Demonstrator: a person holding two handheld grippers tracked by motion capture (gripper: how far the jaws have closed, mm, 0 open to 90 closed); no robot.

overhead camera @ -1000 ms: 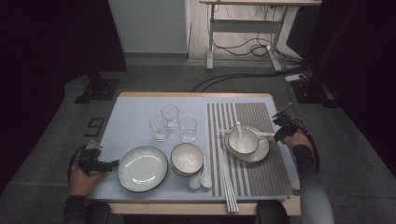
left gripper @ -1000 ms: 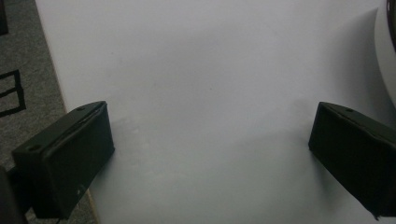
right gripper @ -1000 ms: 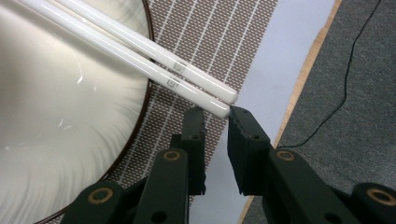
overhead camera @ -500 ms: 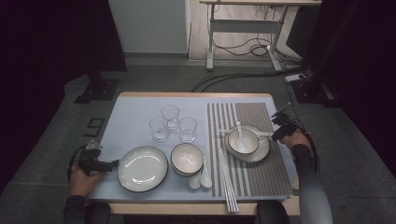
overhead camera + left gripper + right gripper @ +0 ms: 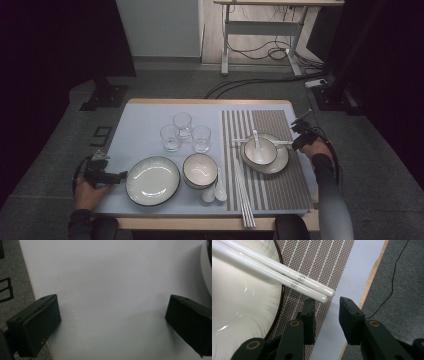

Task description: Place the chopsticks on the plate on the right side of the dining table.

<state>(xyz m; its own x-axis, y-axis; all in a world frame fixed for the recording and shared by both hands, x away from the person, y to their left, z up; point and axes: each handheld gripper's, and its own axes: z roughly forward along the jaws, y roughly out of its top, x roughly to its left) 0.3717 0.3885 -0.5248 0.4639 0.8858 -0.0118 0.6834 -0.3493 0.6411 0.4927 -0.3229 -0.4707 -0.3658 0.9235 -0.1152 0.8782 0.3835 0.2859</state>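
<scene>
A pair of white chopsticks [image 5: 280, 142] [image 5: 287, 277] lies across the rim of a white plate [image 5: 281, 162] [image 5: 242, 312] that carries a bowl [image 5: 260, 151] with a spoon [image 5: 255, 136]. The plate sits on a striped placemat [image 5: 270, 192] [image 5: 312, 262]. My right gripper [image 5: 299, 134] [image 5: 328, 301] is open at the chopsticks' right ends. Its jaws have just been closing a little, with nothing between them; the chopstick tips end just beyond one jaw. At the table's left edge my left gripper [image 5: 120, 176] [image 5: 112, 320] is wide open over bare blue tabletop [image 5: 112, 277], beside an empty plate [image 5: 152, 180].
Three glasses [image 5: 182, 131] stand mid-table. Between the two plates is a second bowl [image 5: 200, 170], with two white spoons [image 5: 215, 191] in front of it and several more chopsticks [image 5: 243, 197] along the placemat's left side. The table's right edge [image 5: 372, 277] is close to my right gripper.
</scene>
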